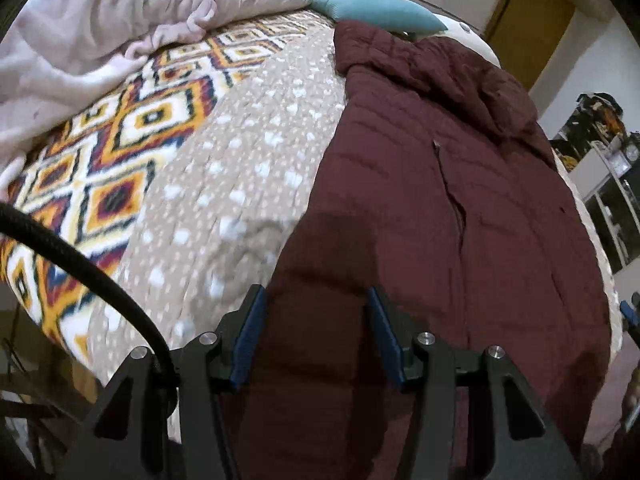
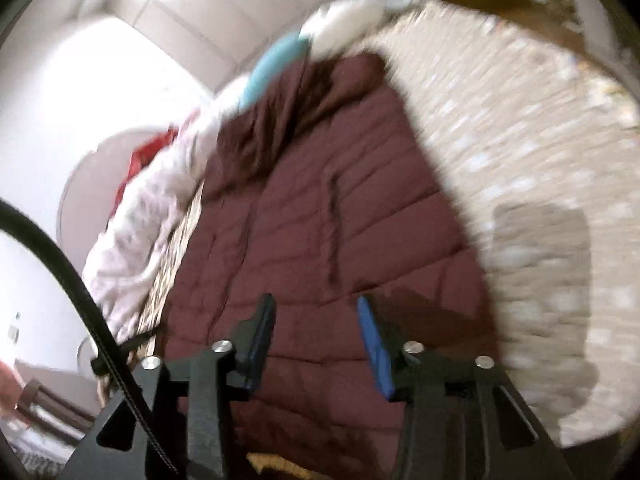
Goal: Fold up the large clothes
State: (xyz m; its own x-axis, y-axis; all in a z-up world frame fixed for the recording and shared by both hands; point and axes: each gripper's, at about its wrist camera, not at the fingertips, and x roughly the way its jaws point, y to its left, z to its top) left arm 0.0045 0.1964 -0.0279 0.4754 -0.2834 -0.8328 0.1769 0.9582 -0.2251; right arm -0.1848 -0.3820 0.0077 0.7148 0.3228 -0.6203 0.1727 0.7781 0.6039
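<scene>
A maroon quilted jacket (image 1: 452,208) lies spread flat on the bed, collar at the far end, zipper up its middle. My left gripper (image 1: 316,300) is open and empty, hovering over the jacket's near left hem. In the blurred right wrist view the same jacket (image 2: 320,216) runs away from me, and my right gripper (image 2: 316,304) is open and empty above its near hem. I cannot tell if either gripper touches the cloth.
The bed has a tan spotted cover (image 1: 240,168) and a patterned blanket (image 1: 100,160). A crumpled pale pink sheet (image 1: 120,12) and a teal pillow (image 1: 376,10) lie at the far end. Shelves (image 1: 612,168) stand at the right. A black cable (image 1: 80,268) crosses at the left.
</scene>
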